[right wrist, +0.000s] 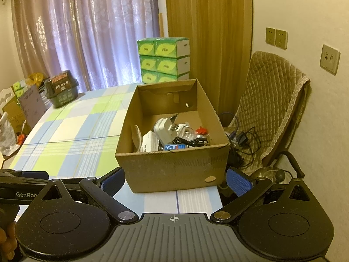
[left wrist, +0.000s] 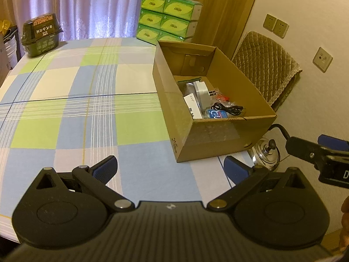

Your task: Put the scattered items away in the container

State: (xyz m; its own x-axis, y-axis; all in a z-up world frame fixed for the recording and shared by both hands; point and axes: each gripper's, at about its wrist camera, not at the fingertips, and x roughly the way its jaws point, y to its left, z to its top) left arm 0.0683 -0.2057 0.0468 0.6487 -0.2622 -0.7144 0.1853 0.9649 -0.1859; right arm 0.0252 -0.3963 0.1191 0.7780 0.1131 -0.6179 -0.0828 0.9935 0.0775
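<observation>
Box [right wrist: 172, 170] on table [right wrist: 72, 131] right edge, items [right wrist: 172, 135] inside; tissue packs [right wrist: 164, 60] behind; chair [right wrist: 272, 100] right

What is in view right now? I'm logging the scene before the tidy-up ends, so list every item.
cardboard box: 1, brown, open, on table's right end
white charger: 1, in the box
black cable: 1, in the box
blue packet: 1, in the box
white carton: 1, in the box
table: 1, checked cloth
dark green tub: 1, table's far left
tissue packs: stack, green, behind the box
chair: 1, quilted tan cover, right of the table
kettle: 1, metal, below the table edge
left gripper: open, empty
right gripper: open, empty
</observation>
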